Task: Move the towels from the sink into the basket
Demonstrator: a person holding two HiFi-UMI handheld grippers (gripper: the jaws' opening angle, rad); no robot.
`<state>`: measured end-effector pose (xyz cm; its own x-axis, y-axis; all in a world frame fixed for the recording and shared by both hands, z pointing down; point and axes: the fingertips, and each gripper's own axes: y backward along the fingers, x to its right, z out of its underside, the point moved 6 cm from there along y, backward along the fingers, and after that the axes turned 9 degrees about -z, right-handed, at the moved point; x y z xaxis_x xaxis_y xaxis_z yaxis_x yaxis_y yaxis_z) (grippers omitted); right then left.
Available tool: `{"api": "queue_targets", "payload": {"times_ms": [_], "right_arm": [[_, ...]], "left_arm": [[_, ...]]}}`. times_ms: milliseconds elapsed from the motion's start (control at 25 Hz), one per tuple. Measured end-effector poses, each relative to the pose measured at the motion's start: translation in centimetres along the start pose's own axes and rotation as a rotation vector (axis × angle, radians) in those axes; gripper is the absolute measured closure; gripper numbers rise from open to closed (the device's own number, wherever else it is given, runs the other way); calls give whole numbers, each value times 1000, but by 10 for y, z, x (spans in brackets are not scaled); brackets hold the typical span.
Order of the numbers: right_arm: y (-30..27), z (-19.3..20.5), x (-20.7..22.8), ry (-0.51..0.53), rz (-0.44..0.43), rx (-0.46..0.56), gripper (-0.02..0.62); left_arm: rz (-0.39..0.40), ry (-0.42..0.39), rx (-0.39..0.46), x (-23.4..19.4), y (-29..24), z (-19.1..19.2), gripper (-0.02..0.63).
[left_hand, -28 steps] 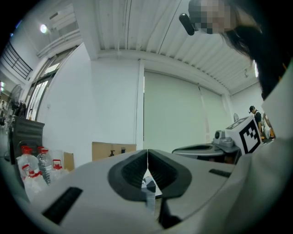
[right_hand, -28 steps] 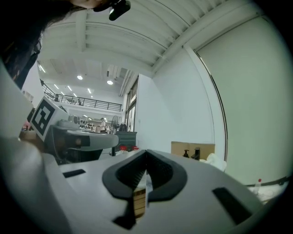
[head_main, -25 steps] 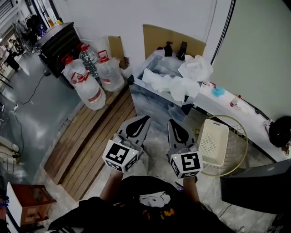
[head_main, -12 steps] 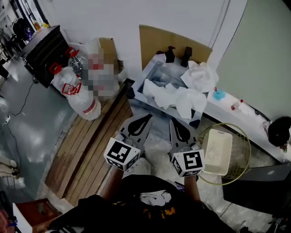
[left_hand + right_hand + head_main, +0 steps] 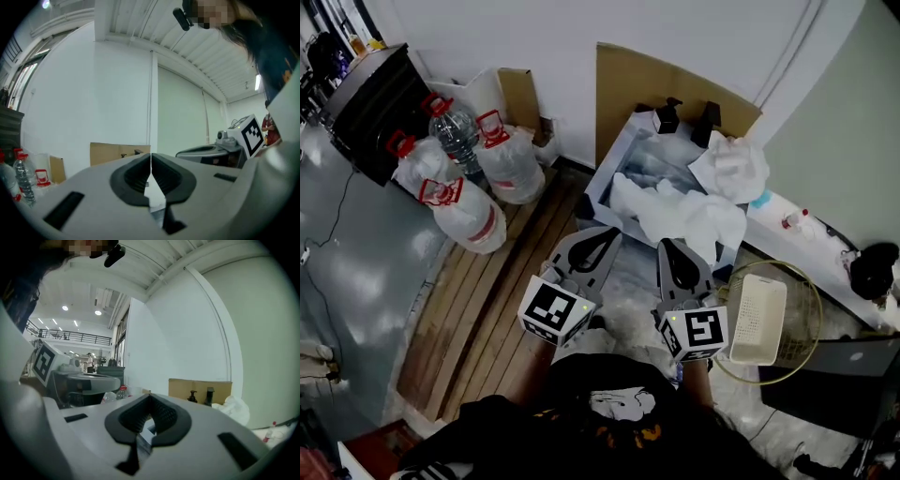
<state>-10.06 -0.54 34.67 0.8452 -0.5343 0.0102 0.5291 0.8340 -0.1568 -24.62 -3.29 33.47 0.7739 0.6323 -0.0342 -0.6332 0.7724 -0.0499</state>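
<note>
Over by the wall, the sink (image 5: 602,187) holds all the white towels (image 5: 680,208), heaped in the basin and spilling over its near edge, with one bunch piled at the far right corner. The white basket (image 5: 757,319) sits on the floor to the right inside a wire hoop (image 5: 807,292), well apart from the towels. By the look of it the task has not begun, and every towel is yet to be carried across. The left tongs (image 5: 598,239) and right tongs (image 5: 673,251) are held side by side short of the sink, each with its jaws pressed together on nothing. How many towels there are cannot be counted, as they run into one crumpled mass that hides the basin floor. The basket's inside is hard to make out from above. Both gripper views look level over the sink, catching only the cardboard sheet (image 5: 675,80), the dispenser bottles (image 5: 686,114) and one towel top.
</note>
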Motion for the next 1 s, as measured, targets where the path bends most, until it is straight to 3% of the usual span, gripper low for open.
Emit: {"api": "queue_targets", "payload": {"times_ms": [400,760,1000], "right_arm": [[-31,12,8,17,16,-95,591],[-80,62,61,11,-89,-242,584],[-125,96,96,61,-185,-393,430]], "left_arm": [[43,62,-22,-26,-26,14,598],[1,54,-44,-35,-44,18,598],[-46,44,-51,-39,-59,16,598]]}}
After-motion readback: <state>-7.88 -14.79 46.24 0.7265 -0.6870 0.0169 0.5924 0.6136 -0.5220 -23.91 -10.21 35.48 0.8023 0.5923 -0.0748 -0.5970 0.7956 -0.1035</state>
